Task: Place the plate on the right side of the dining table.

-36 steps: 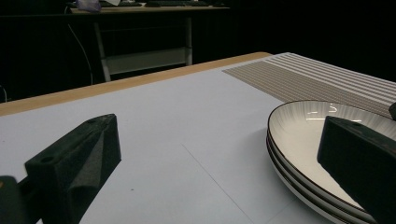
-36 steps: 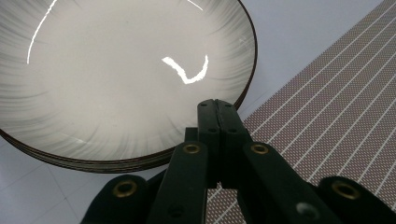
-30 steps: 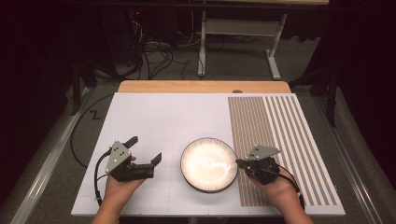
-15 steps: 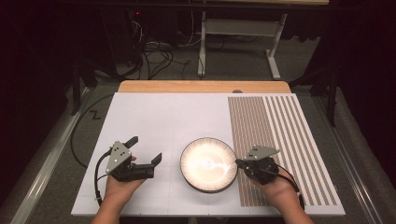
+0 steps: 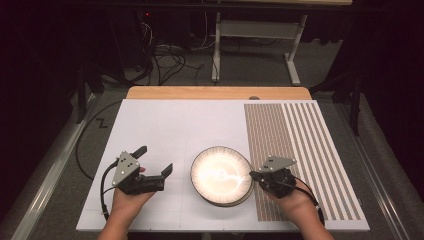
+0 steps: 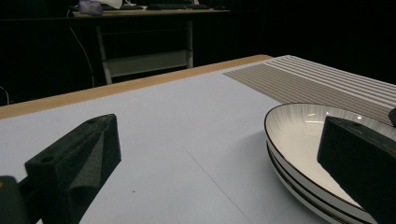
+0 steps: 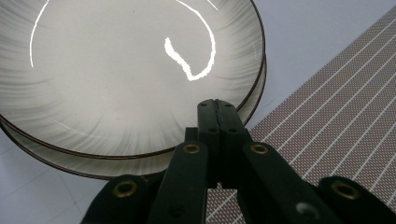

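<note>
Plates (image 5: 221,176) sit stacked near the front edge of the tabletop (image 5: 180,125), at least two of them nested, as the doubled dark rims show in the left gripper view (image 6: 299,140) and the right gripper view (image 7: 126,79). They lie on the plain white part of the surface, their right rim just beside the striped mat (image 5: 300,150). That central, near spot puts the stack between both hands, so either tool can come at a rim from its own side.

The right tool (image 5: 253,175) has its jaws pressed together with nothing between them; in its own view the tips (image 7: 217,109) point over the near rim of the top plate, and whether they touch it I cannot tell. Held like that, the tool looks poised at the edge, perhaps to slip under or nudge the top plate rather than to clamp it.

The left tool (image 5: 155,160) stands with its jaws wide apart, near the plates' left side but clear of them, resting low in the person's hand. Its spread jaws frame the stack's left rim in its own view, which suggests readiness to take a plate by the rim.

Compared with the earlier frames, nothing has shifted: plates, both hands and both tools keep the same places and the same jaw settings.
</note>
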Available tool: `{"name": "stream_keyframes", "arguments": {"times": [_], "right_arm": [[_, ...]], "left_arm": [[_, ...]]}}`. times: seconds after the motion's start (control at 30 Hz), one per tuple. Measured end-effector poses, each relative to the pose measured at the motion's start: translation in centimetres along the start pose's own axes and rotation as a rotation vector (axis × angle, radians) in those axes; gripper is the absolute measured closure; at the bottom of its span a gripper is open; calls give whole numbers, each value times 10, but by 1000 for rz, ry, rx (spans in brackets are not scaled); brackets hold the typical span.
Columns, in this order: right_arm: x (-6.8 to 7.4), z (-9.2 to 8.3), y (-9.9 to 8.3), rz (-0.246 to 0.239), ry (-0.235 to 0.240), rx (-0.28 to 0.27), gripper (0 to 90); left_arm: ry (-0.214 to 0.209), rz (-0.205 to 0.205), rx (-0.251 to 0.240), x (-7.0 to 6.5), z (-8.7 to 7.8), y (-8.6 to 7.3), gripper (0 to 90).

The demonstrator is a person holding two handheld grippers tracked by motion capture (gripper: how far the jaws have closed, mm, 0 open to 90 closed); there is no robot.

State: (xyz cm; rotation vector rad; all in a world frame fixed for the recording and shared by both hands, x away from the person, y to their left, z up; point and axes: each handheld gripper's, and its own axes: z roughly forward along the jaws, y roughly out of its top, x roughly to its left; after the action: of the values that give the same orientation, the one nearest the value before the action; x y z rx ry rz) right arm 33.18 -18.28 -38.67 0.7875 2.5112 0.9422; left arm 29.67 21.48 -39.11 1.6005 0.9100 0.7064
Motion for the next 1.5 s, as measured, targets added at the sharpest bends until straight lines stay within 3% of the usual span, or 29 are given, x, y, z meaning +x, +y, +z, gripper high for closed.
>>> {"name": "stream_keyframes", "arguments": {"times": [0.73,1.5], "right_arm": [[4,12,3,32,47,-18,900],[11,21,6,11,66,-8,900]], "left_arm": [[9,1,-16,0,-2,1,1],[9,1,-18,1,-3,1,1]]}}
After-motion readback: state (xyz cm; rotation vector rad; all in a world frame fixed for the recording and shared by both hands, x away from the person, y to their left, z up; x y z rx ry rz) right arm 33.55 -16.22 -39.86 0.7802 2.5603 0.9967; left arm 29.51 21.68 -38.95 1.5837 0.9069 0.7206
